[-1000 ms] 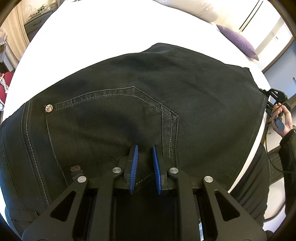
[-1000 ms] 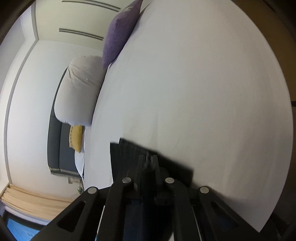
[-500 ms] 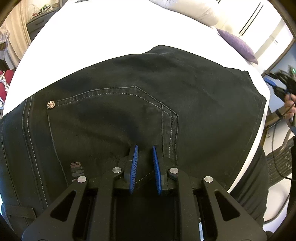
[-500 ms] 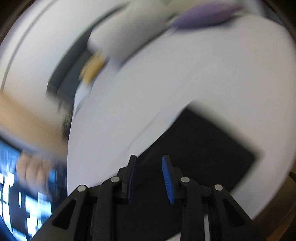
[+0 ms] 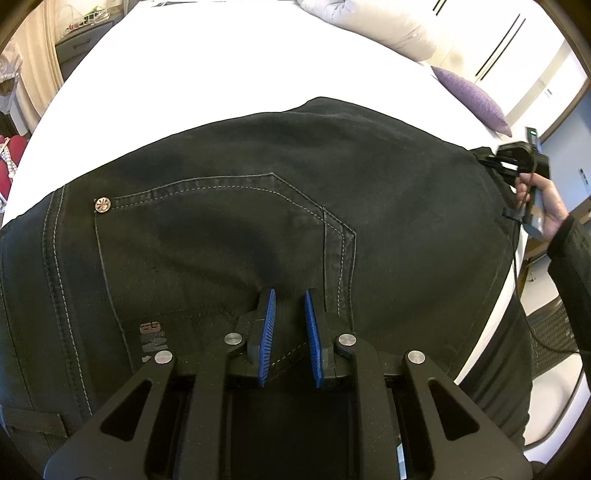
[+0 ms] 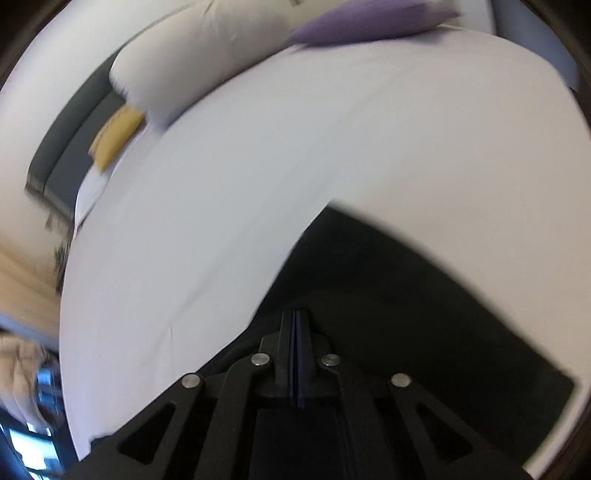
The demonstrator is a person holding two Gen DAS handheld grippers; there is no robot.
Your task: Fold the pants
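Observation:
Black denim pants (image 5: pixel 258 206) lie flat on a white bed (image 5: pixel 221 66), back pocket and a metal rivet facing up. My left gripper (image 5: pixel 288 299) is open, its blue pads (image 5: pixel 269 314) resting low over the pocket's lower edge with nothing between them. My right gripper (image 6: pixel 296 317) has its jaws pressed together over the black fabric (image 6: pixel 406 295); blur hides whether cloth is pinched. In the left wrist view the right gripper (image 5: pixel 517 162) sits at the pants' far right edge, held by a hand.
A white pillow (image 6: pixel 207 59), a purple cushion (image 6: pixel 362 26) and a yellow cushion (image 6: pixel 114 136) lie at the head of the bed. The bed's edge (image 5: pixel 491 325) runs down the right, with a chair beyond it.
The right gripper opened and swung round half a second ago, and its jaws are now together over the pants' edge. The left gripper stayed open over the pocket.

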